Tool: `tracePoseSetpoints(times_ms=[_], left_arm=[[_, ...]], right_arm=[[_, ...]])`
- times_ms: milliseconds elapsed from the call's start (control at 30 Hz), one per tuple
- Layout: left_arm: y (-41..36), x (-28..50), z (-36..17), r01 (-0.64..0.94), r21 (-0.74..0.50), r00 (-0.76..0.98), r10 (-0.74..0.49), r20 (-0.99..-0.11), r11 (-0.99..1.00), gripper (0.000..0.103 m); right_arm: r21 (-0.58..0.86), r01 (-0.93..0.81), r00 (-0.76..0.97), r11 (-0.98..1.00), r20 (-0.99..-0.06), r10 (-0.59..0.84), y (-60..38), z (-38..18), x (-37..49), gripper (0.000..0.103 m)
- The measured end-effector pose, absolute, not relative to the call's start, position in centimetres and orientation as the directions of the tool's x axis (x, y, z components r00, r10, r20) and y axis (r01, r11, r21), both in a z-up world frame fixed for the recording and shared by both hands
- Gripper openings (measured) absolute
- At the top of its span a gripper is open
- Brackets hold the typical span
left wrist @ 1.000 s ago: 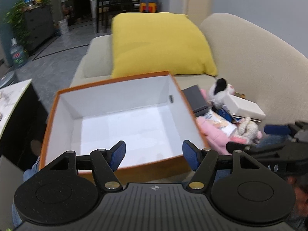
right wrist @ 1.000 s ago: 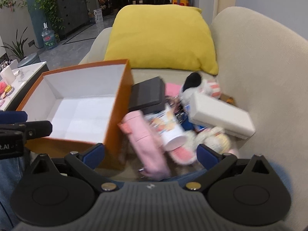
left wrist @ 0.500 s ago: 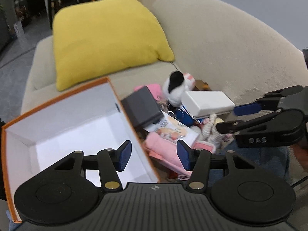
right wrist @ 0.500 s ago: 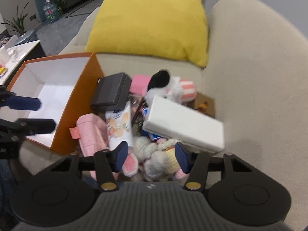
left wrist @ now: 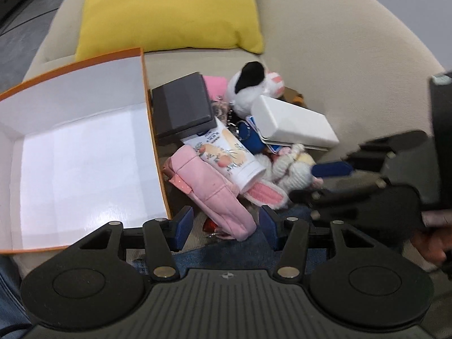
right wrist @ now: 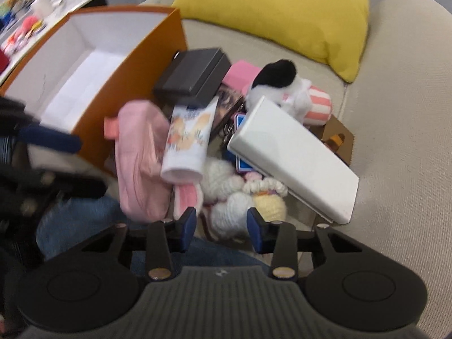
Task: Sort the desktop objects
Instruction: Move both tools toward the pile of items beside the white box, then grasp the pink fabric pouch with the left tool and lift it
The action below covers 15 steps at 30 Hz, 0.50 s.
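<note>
Desktop objects lie heaped on a beige sofa (left wrist: pixel 353 65), just right of one orange box (left wrist: pixel 158 152) with a white, bare inside. Counted in the heap: one dark grey box (left wrist: pixel 180 113) leaning against the orange wall, one printed cream tube (left wrist: pixel 226 155) resting across one pink pouch (left wrist: pixel 212 192), one white rectangular case (left wrist: pixel 293 124) tilted on top of the rest, one black-and-white plush (left wrist: pixel 251 84), one white knitted bunny (right wrist: pixel 226 197) with pink ears, one flat pink item (right wrist: pixel 243 70) behind the grey box, and a set of keys with a blue tag (left wrist: pixel 245 132); smaller bits beneath are too hidden to count. One yellow cushion (left wrist: pixel 169 11) stands against the sofa back behind everything. A low table (right wrist: pixel 42 5) with small coloured clutter shows beyond the orange box in the right wrist view.

The tube lies over the pouch, and the white case covers part of the bunny and the keys, so few pieces are free on all sides.

Left gripper (left wrist: pixel 223 226) hangs above the near end of the pink pouch, its jaws moderately apart, pads touching nothing. Right gripper (right wrist: pixel 221 226) hangs over the knitted bunny, its jaws closing, with the bunny's white body seen between the pads but not yet pressed. A hand (left wrist: pixel 435 237) grips the right tool's handle.
</note>
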<state>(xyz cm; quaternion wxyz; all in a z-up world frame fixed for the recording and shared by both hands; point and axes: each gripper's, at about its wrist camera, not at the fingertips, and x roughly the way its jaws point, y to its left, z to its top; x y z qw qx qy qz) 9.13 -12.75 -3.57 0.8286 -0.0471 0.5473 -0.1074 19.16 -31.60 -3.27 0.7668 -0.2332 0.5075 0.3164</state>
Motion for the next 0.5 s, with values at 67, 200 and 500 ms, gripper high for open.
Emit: tracePoseSetpoints(times_ms=[67, 200, 500], left_arm=[[-13.3, 9.4, -4.2, 0.104, -0.193, 0.351, -0.218, -0.91, 0.976, 0.061], [-14.7, 9.8, -5.2, 0.077, -0.177, 0.343, -0.192, -0.919, 0.981, 0.061], [-15.7, 10.5, -7.5, 0.018, -0.107, 0.379, -0.106, -0.919, 0.994, 0.054]], right_arm=[[-0.016, -0.739, 0.279, 0.674, -0.918, 0.284, -32.3, -3.5, 19.0, 0.042], [0.051, -0.705, 0.227, 0.708, -0.929, 0.293, -34.0, -4.2, 20.1, 0.042], [0.065, -0.723, 0.188, 0.688, -0.939, 0.287, -34.3, -4.5, 21.4, 0.043]])
